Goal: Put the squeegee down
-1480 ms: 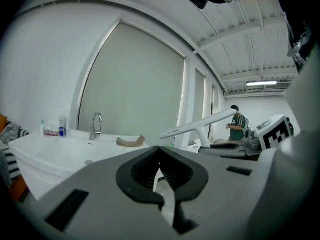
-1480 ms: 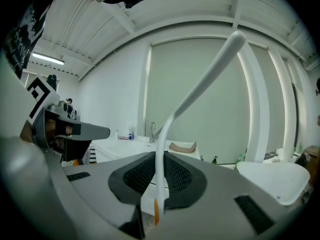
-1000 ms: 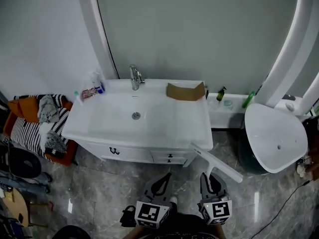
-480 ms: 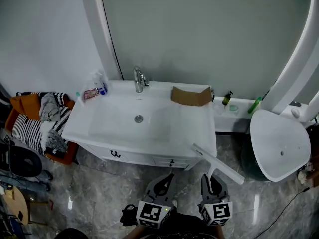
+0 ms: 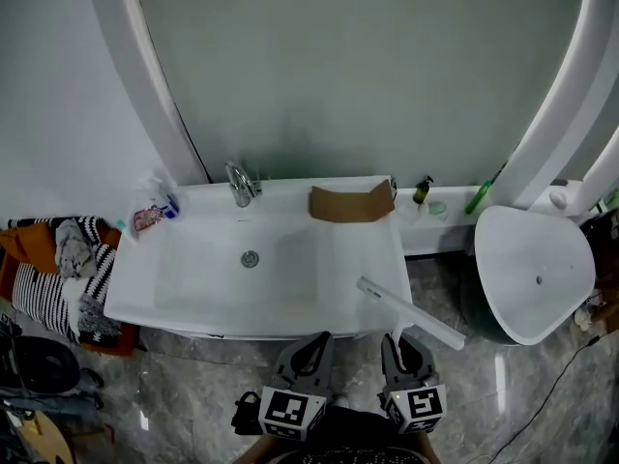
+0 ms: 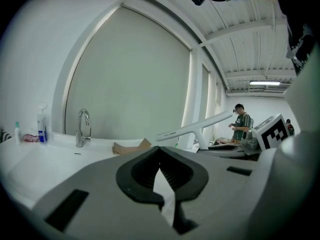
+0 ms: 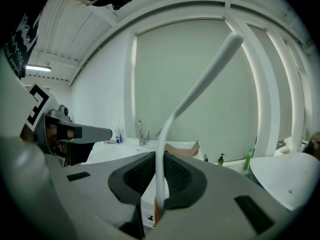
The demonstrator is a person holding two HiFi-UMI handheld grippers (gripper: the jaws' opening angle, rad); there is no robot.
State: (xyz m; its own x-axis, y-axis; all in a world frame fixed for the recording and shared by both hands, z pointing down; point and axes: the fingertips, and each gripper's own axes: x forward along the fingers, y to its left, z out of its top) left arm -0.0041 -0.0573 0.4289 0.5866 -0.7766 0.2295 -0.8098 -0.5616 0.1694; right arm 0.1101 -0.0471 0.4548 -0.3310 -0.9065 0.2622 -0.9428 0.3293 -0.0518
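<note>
The white squeegee (image 5: pixel 411 314) has its handle clamped between the jaws of my right gripper (image 5: pixel 399 342). Its long blade lies slantwise over the front right corner of the white sink counter (image 5: pixel 372 259). In the right gripper view the squeegee (image 7: pixel 200 84) rises up and to the right from the right gripper (image 7: pixel 159 160), which is shut on the thin handle. My left gripper (image 5: pixel 313 344) hovers beside it at the counter's front edge. In its own view the left gripper (image 6: pixel 160 153) has its pads together with nothing between them, and the squeegee (image 6: pixel 195 128) shows to the right.
On the counter are a faucet (image 5: pixel 239 182), a drain (image 5: pixel 250 258), a folded cardboard piece (image 5: pixel 353 204) and a spray bottle (image 5: pixel 160 197). A dark pump bottle (image 5: pixel 423 190) and a green bottle (image 5: pixel 481 197) stand on the ledge. A white rounded fixture (image 5: pixel 537 269) is at the right, piled clothes (image 5: pixel 58 259) at the left.
Both grippers have moved forward to the sink counter. The squeegee blade, earlier over the floor in front of the vanity, now reaches over the counter's front right corner.
</note>
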